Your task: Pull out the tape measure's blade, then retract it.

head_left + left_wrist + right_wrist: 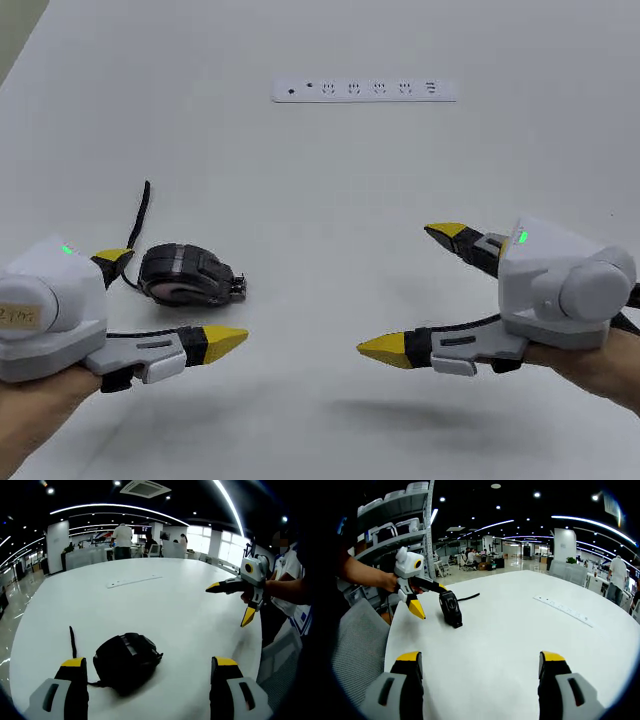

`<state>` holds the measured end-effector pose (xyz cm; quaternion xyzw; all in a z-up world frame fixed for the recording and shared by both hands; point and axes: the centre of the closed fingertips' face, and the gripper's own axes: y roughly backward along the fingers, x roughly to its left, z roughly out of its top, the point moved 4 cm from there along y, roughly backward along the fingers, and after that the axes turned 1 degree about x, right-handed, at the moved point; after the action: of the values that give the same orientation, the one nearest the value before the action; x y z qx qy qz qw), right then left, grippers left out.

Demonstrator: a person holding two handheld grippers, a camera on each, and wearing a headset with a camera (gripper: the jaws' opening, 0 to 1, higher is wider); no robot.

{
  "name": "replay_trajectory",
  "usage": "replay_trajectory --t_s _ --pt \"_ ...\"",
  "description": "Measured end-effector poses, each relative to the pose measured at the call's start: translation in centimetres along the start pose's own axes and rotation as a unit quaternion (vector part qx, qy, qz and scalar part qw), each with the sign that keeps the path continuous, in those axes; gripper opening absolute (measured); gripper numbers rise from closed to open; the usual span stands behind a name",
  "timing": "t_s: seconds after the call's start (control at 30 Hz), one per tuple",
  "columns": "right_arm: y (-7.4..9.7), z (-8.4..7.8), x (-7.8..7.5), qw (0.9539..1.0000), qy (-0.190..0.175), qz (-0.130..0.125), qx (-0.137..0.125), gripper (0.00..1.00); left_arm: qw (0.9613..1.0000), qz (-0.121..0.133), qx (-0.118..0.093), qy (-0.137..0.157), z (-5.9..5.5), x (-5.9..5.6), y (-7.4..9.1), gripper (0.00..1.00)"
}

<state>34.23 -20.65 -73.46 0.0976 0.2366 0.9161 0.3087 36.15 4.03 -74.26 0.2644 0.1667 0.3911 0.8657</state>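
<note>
Looking down in the head view, the tape (pixel 185 275) lies on its side on the white surface (pixel 330 200) at 8 o'clock, its black strap (pixel 140 215) trailing off toward 11. The left claw (pixel 168 299) comes in from 8 o'clock with its jaws spread wide, one on either side of the tape; whether the far tip touches the case I cannot tell. The right claw (pixel 412 289) hangs at 4 o'clock, also wide and holding nothing, well apart from the tape. A white strip (pixel 363 90) of sockets lies at 12 o'clock. In the left gripper view the tape (pixel 125 660) sits low at 6 o'clock between the left claw's (pixel 150 662) wide yellow tips, with the strap (pixel 72 641) at 8, the right claw (pixel 230 604) agape at 3 and the strip (pixel 134 581) at 12; people (pixel 121 540) stand far behind. In the right gripper view the right claw (pixel 480 656) is wide at 6 o'clock over bare surface (pixel 520 625), the tape (pixel 451 609) stands at 10 between the left claw's (pixel 431 600) jaws, and the strip (pixel 565 611) lies at 2.
</note>
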Motion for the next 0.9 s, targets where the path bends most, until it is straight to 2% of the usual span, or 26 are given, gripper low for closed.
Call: replay_trajectory --t_s 0.2,0.43,0.47,0.9 --pt "1.0 -0.7 0.3 0.9998 -0.012 -0.013 0.004 1.00 0.9999 -0.011 -0.007 -0.006 0.1 -0.4 0.3 1.00" --pt "1.8 -1.4 0.7 0.9996 -0.016 -0.020 0.008 1.00 0.9999 -0.004 -0.008 -0.010 0.1 -0.1 0.7 1.00" --pt "2.8 -2.0 0.8 0.9991 -0.026 -0.032 0.009 1.00 0.9999 0.005 -0.012 -0.010 0.0 0.3 1.4 1.00" --pt "3.6 -2.2 1.6 0.9984 -0.035 -0.041 0.017 1.00 0.9999 0.006 -0.009 -0.006 -1.2 -0.6 3.0 1.00"
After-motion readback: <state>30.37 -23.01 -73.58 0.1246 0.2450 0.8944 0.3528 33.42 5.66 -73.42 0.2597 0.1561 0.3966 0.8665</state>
